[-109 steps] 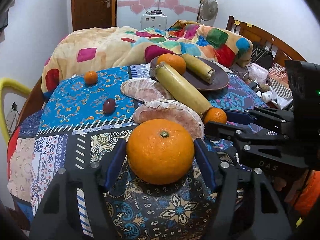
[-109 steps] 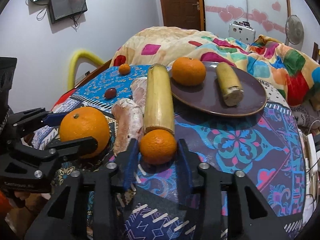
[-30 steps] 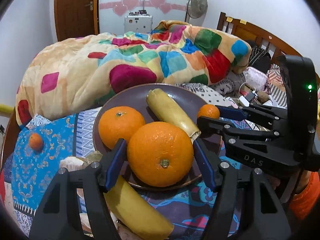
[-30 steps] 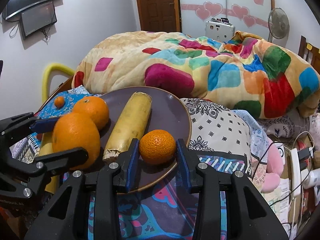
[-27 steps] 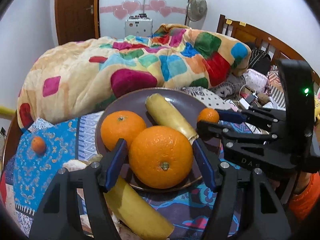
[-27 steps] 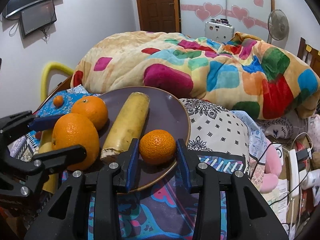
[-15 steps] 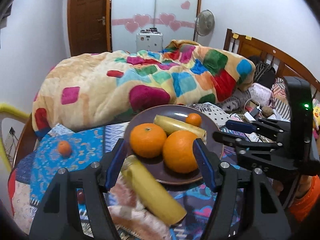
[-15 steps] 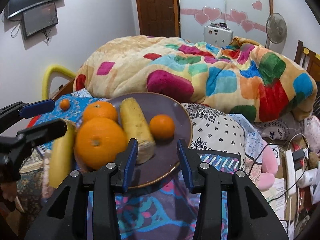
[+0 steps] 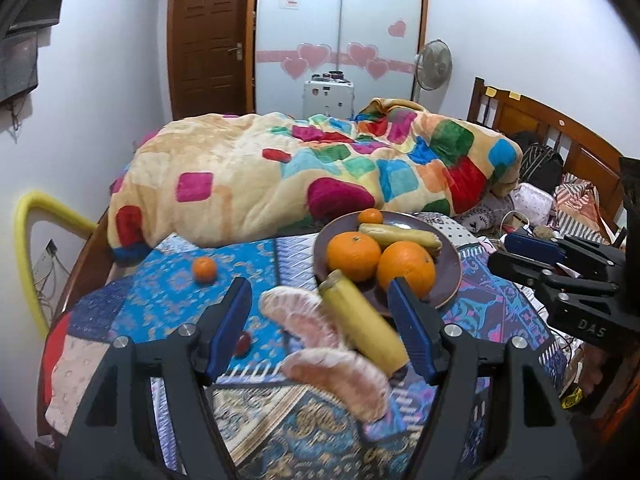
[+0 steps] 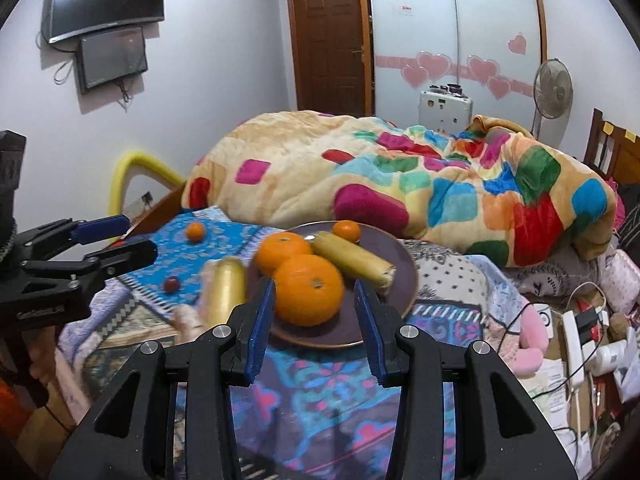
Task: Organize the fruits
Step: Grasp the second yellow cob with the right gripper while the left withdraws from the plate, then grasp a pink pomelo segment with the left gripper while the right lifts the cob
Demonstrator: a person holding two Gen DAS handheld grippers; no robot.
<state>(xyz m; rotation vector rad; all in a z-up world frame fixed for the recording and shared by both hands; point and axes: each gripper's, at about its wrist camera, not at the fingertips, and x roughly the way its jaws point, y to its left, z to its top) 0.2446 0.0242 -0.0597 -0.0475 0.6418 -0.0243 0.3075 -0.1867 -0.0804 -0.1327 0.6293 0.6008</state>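
A dark brown plate (image 9: pixel 450 276) (image 10: pixel 402 276) holds two large oranges (image 9: pixel 406 268) (image 10: pixel 309 290), a small mandarin (image 9: pixel 371 216) (image 10: pixel 346 231) and a short banana piece (image 9: pixel 400 235) (image 10: pixel 352 262). A longer banana (image 9: pixel 362 326) (image 10: pixel 226 294) lies against the plate's near-left rim. Two peeled pomelo segments (image 9: pixel 336 374) lie beside it. A small mandarin (image 9: pixel 204 269) (image 10: pixel 195 231) and a dark red fruit (image 9: pixel 242 343) (image 10: pixel 171 284) sit on the patterned cloth. My left gripper (image 9: pixel 320 332) is open and empty above the pomelo. My right gripper (image 10: pixel 314 324) is open and empty before the plate.
The patterned cloth (image 9: pixel 168 304) covers a round table. A bed with a colourful quilt (image 9: pixel 304 172) lies behind it. A yellow padded rail (image 9: pixel 28 240) is at the left. Cables, a power strip and clutter (image 10: pixel 576 328) lie to the right.
Both grippers let go of their fruit onto the plate, the left the large orange and the right the small mandarin, then pulled back and up, open and empty.
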